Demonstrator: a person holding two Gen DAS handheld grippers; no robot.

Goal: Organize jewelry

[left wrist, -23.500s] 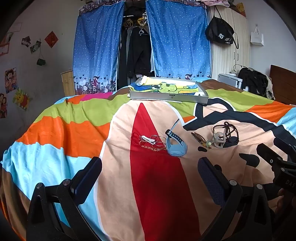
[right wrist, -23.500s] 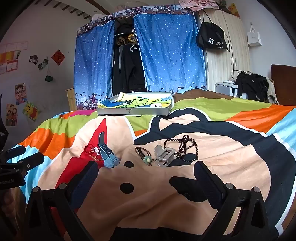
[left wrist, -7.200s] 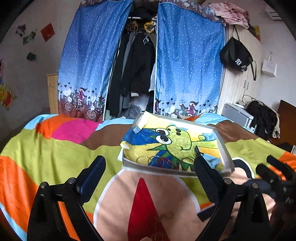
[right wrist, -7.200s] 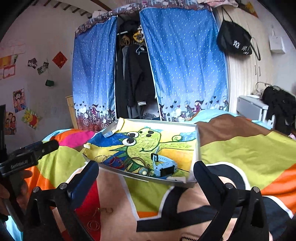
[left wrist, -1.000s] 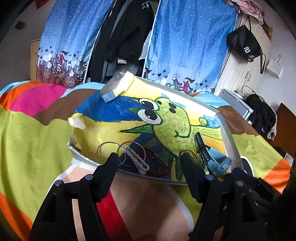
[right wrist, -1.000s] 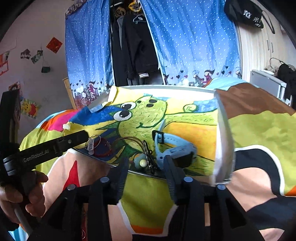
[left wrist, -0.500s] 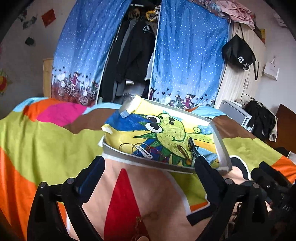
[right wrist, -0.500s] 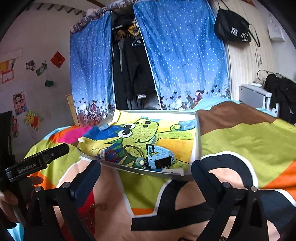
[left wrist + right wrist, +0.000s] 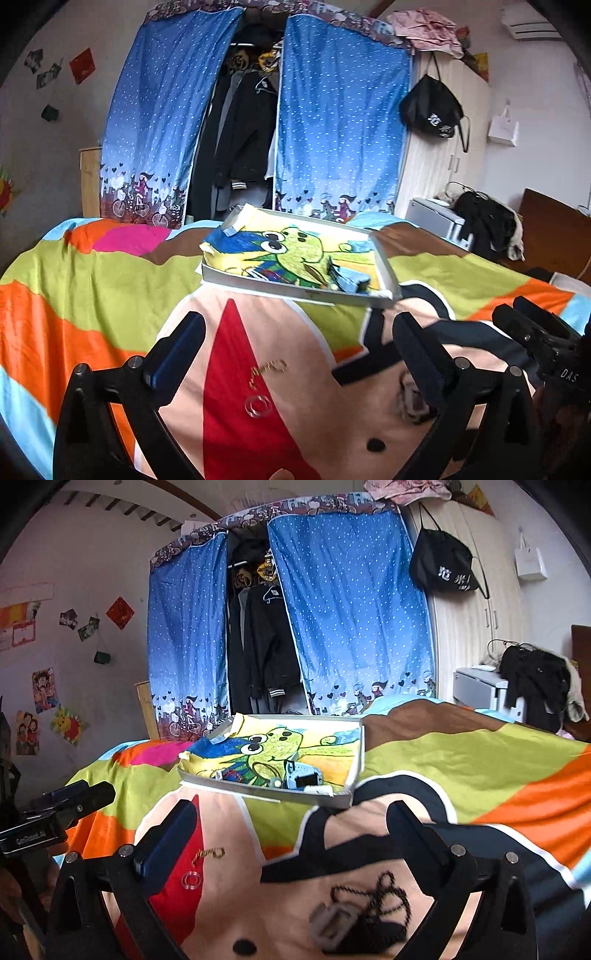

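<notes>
both wrist views face one tray (image 9: 303,291) (image 9: 258,794).

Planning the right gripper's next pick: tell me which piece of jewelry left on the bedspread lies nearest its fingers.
The dark beaded necklace, with the grey clip beside it, lies low between the right gripper fingers. The gold chain and clear rings sit off by the left-hand finger.

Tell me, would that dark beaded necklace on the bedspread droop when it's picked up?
Probably. The dark beaded necklace lies in loose, uneven loops, so it should hang limp from one pinch point. Its small round beads may slip between the fingers. It overlaps the grey clip, so that might get dragged along.
</notes>
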